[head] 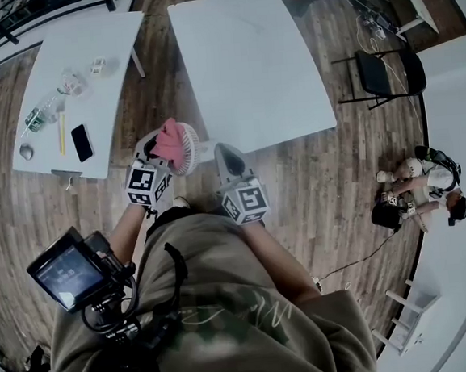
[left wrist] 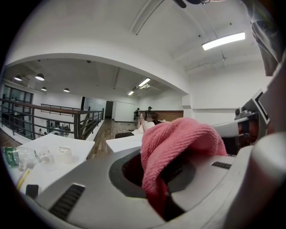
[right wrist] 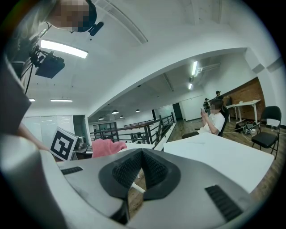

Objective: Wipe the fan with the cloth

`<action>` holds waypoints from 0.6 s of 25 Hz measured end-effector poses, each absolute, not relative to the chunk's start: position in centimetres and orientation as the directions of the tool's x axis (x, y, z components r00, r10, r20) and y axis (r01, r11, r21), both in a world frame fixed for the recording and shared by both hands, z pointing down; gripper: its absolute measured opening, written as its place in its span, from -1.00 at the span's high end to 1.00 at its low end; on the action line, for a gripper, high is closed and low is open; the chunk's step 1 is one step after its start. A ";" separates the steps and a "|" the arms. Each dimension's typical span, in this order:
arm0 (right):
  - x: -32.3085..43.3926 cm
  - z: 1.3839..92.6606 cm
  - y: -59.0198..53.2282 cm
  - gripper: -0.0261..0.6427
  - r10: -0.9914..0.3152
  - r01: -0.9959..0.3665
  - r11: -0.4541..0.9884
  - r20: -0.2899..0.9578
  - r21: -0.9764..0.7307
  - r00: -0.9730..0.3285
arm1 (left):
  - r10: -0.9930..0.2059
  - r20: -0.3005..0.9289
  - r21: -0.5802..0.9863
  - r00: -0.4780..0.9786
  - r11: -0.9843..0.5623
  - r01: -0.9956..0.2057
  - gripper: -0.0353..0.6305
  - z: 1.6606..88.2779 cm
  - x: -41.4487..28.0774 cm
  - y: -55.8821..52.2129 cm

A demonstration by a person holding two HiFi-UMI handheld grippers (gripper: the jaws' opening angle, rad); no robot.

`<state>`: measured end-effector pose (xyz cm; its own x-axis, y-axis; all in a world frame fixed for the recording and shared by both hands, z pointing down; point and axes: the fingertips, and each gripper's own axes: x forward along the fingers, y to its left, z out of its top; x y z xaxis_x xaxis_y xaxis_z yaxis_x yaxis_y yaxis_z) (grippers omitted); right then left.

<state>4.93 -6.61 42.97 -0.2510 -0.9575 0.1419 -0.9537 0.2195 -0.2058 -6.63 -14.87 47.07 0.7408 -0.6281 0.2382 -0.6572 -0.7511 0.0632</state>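
Pink terry cloth (left wrist: 178, 143), likely soft and light, was pinched by 1 fold in the left gripper (left wrist: 157, 176); right gripper (right wrist: 140, 167) pressed together, empty.

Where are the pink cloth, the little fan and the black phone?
pink cloth (left wrist: 178, 138), left gripper view, its bunched top fold.
fan (head: 192, 151), head view, its round white rim.
black phone (head: 82, 142), head view, middle of its screen.

Two white surfaces stand side by side on a wooden plank floor (head: 322, 181). The left surface (head: 111, 46) carries a black phone (head: 82, 142), a yellow pencil (head: 61, 133), a green-labelled bottle (head: 36, 117) lying down, clear cups (head: 71, 82) and a small grey round thing (head: 26, 151). Beyond the right surface (head: 247, 66), a black chair (head: 389, 74) stands on the floor.
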 end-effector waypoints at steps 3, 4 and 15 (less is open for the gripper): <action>4.8 43.0 -6.8 0.89 -0.958 -0.954 0.214 0.145 -0.209 -0.247 | -0.626 0.245 0.072 0.741 -0.750 -0.658 0.70 47.4 -6.9 -15.1; 4.7 43.0 -6.8 0.89 -0.958 -0.954 0.214 0.145 -0.209 -0.247 | -0.626 0.247 0.072 0.740 -0.750 -0.658 0.70 47.5 -7.1 -15.2; 4.2 43.2 -6.9 0.89 -0.956 -0.953 0.213 0.155 -0.216 -0.249 | -0.636 0.263 0.068 0.726 -0.738 -0.671 0.70 48.6 -7.9 -15.4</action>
